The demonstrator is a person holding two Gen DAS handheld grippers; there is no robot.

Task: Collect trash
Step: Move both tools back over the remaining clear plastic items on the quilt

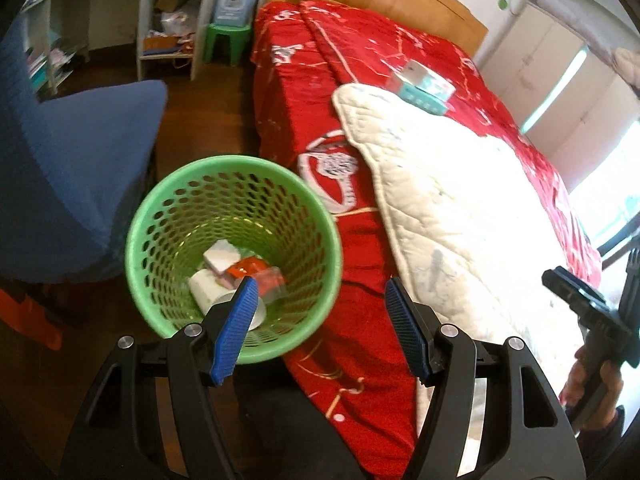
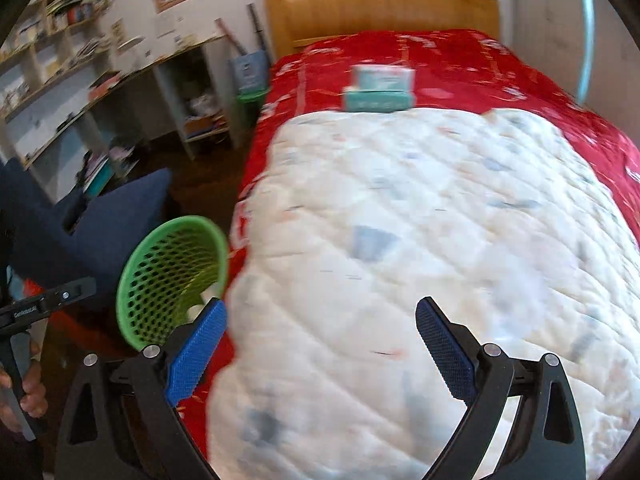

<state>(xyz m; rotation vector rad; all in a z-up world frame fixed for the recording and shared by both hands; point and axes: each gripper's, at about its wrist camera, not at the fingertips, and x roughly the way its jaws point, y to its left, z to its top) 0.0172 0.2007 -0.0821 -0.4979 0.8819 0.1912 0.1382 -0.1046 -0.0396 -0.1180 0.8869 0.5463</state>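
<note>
A green mesh waste basket [image 1: 160, 216] stands on the floor beside the bed and holds several pieces of trash [image 1: 234, 270]: white paper, a red wrapper, clear plastic. My left gripper [image 1: 320, 292] is open and empty, above the basket's right rim and the bed edge. My right gripper [image 2: 320, 316] is open and empty over the white quilt [image 2: 420, 220]. The basket also shows in the right wrist view [image 2: 160, 276], to the left. A teal and white box [image 2: 378, 90] lies on the red bedspread [image 2: 460, 56] beyond the quilt, also seen in the left wrist view [image 1: 422, 86].
A blue upholstered chair [image 1: 72, 168] stands left of the basket. White shelves [image 2: 60, 92] with clutter, a green stool [image 1: 226, 42] and a wooden headboard [image 2: 380, 4] lie farther off. The right gripper's handle [image 1: 592, 312] shows at the left view's right edge.
</note>
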